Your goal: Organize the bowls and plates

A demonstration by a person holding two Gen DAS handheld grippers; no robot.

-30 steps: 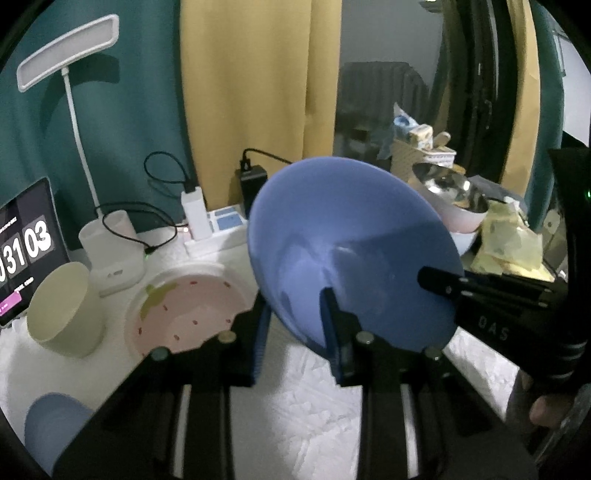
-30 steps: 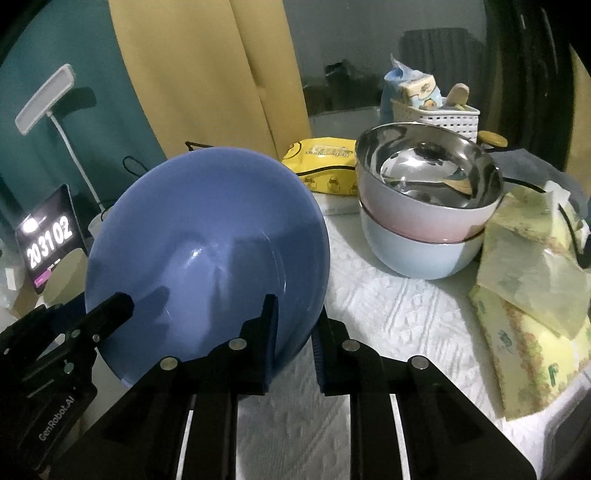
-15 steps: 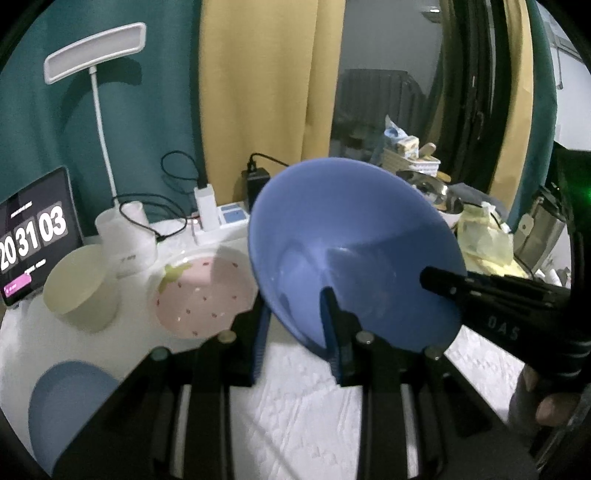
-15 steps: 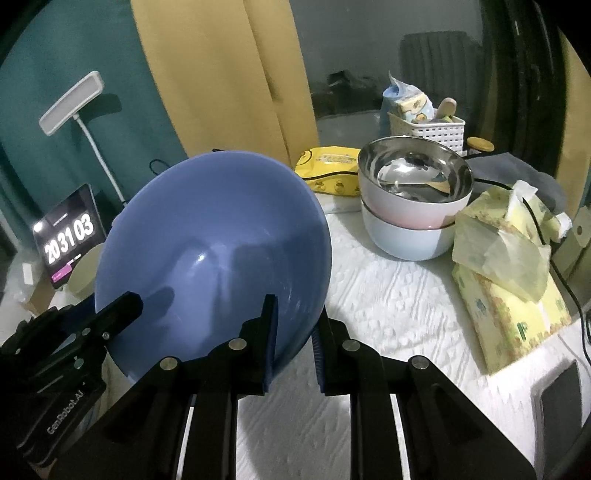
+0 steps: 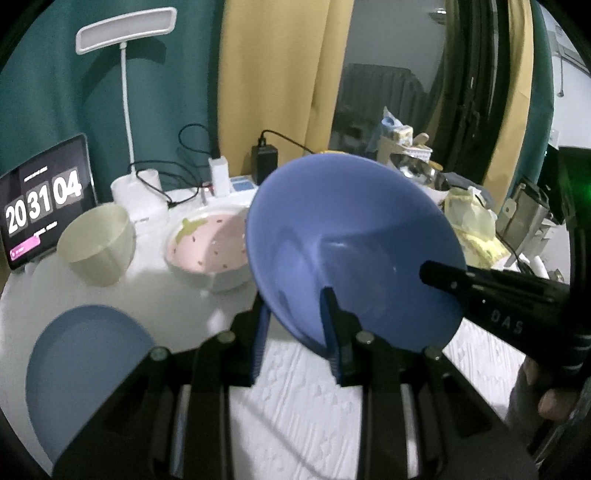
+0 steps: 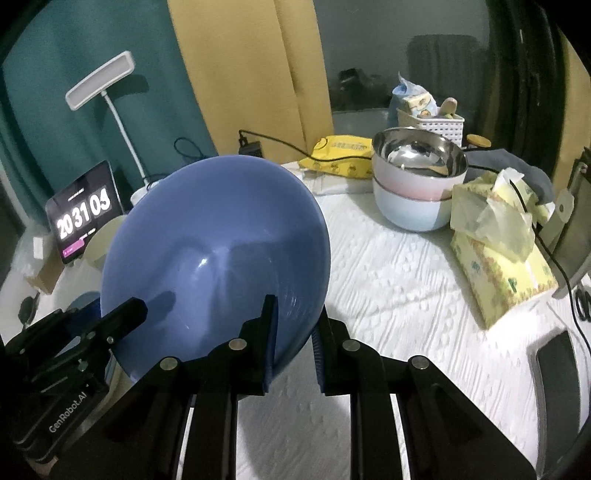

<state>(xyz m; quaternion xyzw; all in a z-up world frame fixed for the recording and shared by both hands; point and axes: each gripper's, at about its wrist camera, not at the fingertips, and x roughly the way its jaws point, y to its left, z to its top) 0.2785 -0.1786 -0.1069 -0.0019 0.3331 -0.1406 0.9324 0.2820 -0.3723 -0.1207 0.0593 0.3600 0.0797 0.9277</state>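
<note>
Both grippers are gripping one blue bowl (image 5: 354, 251) by its rim and holding it tilted above the white cloth (image 6: 406, 280). The left gripper (image 5: 295, 332) is clamping the rim nearest its camera, one finger inside the bowl and one behind the wall; the outer pad is hidden by the bowl. The right gripper (image 6: 293, 343) is clenching the opposite edge in the same way. Each gripper is also showing in the other's view as a dark bar at the bowl's far rim, its fingertips partly covered.

A fingertip (image 5: 554, 402) of the person is showing at the lower right edge of the left view; the rest of that hand is cut off.

Left of the bowl, a blue plate (image 5: 85, 376) is lying on the cloth, blurred and clipped by the lens edge. Beyond it a cream cup (image 5: 98, 243) and a pink speckled bowl (image 5: 210, 251) are standing side by side. In the right view the blue bowl is covering both almost entirely.

Farther right, a steel bowl (image 6: 419, 155) is sitting nested on two stacked bowls, near a tissue pack (image 6: 502, 266). At the back a tablet clock (image 5: 44, 203) and a lamp (image 5: 125, 33) are standing against the curtain; small items in the basket (image 6: 432, 122) are too dim to identify.
</note>
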